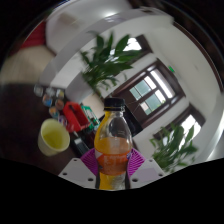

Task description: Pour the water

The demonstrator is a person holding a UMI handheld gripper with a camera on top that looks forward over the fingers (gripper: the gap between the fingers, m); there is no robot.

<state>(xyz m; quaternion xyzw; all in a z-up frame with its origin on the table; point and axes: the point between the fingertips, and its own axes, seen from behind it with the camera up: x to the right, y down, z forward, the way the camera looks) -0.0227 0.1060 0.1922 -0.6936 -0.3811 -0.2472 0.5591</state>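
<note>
Gripper view looks along the two fingers, and the whole scene leans: the table edge, the window and the plants all run at a slant, so the gripper (112, 166) is rolled to one side. Its fingers are drawn narrow and press on the lower body of a clear plastic bottle (113, 140), one pink pad (91, 161) showing at either side of it. The bottle stands upright between the fingers, seemingly lifted off the table, with a dark cap on top and amber-orange liquid filling roughly its lower half. Just beyond it and to one side, a yellow cup (53, 136) sits on the dark table (20, 120); what it holds cannot be told. Past the cup lies a cluster of small red and other coloured items (70, 110), too small to name. Farther off are leafy green plants (110, 58) and a bright dark-framed window (150, 90).
</note>
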